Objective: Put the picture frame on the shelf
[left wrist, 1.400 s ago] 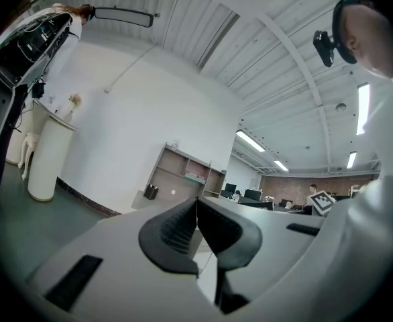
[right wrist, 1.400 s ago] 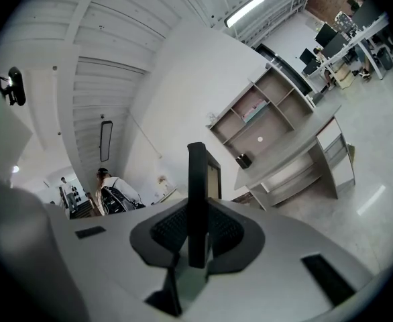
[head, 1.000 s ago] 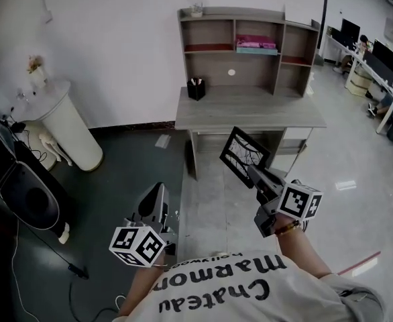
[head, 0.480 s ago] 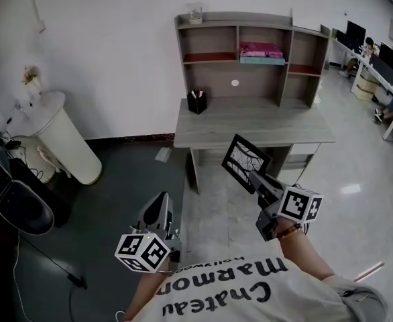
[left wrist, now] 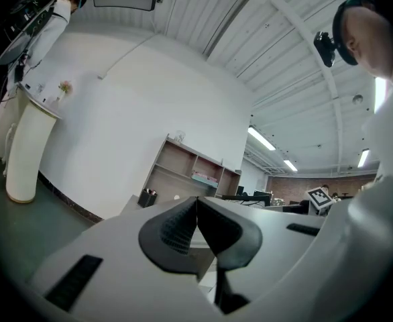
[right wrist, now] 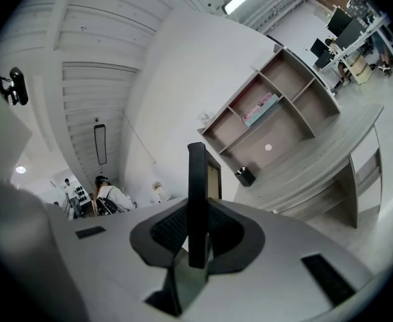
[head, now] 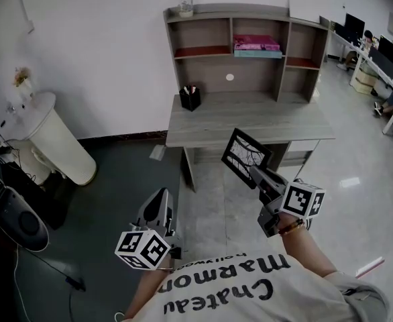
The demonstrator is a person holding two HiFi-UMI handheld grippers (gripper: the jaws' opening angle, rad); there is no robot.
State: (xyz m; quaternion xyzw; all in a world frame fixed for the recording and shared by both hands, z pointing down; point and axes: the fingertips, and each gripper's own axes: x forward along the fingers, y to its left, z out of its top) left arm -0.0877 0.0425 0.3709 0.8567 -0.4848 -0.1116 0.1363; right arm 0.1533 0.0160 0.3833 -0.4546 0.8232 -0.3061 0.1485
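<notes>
The right hand-held gripper (head: 255, 172) holds a tilted black picture frame (head: 245, 154) in front of the grey surface (head: 250, 121) and its shelf (head: 203, 51).

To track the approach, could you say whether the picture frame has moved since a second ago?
Yes: the picture frame in the right claw has come nearer the desk; its top corner now overlaps the desktop.

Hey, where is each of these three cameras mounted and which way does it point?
Head view: on the person's head, looking steeply down at the desk, the left gripper, the right gripper and the person's shirt.
Left gripper view: on the left gripper, looking along its shut, empty jaws towards the wall and shelf unit.
Right gripper view: on the right gripper, looking along jaws clamped on the picture frame, edge-on, towards the shelf unit.
Shared: all show the shelf unit; head and right gripper views both show the picture frame.
</notes>
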